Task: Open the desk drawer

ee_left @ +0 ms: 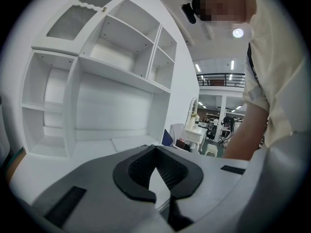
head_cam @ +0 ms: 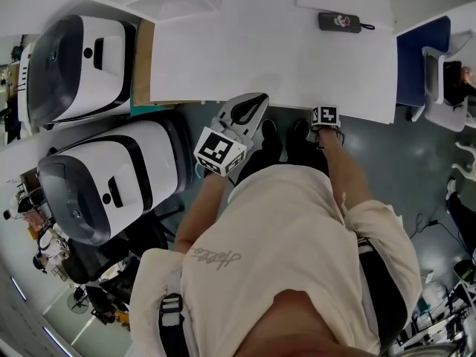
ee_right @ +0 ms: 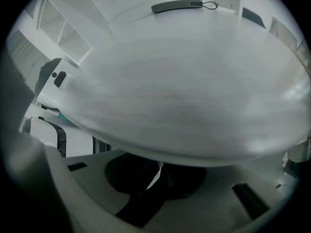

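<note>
Head view: right gripper pointing down at the desktop's front edge; left gripper near the same edge, further left.

Left gripper view: jaws together, empty.

Right gripper view: narrow gap, tips tucked under the front edge, drawer hidden there; grip unclear.

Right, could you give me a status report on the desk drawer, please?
Left claw shut, empty, at the desk front. Right claw under desk's front edge, tips hidden, grip unclear. No drawer showing out. Person's shoes close in front.
</note>
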Demonstrator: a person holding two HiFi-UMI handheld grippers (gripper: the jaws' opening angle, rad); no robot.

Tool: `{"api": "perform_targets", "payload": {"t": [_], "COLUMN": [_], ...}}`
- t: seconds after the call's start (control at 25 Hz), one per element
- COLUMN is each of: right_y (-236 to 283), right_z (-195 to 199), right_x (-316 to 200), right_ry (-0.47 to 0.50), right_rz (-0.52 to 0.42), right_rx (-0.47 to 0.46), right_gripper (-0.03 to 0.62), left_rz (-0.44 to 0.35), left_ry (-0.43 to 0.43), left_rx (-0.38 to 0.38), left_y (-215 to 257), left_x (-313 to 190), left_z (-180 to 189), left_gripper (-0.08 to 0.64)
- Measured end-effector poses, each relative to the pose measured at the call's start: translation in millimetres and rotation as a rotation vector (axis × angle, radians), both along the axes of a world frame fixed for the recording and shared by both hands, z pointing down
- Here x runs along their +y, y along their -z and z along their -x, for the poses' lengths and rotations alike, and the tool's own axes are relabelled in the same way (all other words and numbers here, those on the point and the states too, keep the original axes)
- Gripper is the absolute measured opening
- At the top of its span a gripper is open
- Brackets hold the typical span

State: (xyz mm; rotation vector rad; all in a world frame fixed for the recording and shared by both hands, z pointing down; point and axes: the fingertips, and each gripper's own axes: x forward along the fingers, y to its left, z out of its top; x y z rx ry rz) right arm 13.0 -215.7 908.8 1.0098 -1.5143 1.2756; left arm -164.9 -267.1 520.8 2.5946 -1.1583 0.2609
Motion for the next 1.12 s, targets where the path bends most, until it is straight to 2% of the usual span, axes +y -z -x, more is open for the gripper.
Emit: {"api": "perform_targets", "payload": {"t": [0.64, 1.12], "right_y": [3, 8], "right_z": [-1, -3], "right_x": [33, 73], "right_ry": [0.036, -0.008], "right_rz": [0.021, 0.030], "right_rx": [-0.010, 0.000], "right_gripper": [0.083, 0.075], "left_rz": [0.005, 0.002], "left_ry": [-0.049, -0.120], "left_rx": [-0.006, 0.015], "left_y": [-1, -1], "left_x": [6, 24], "left_z": [-5, -4], "left_gripper": [0.002, 0.002]}}
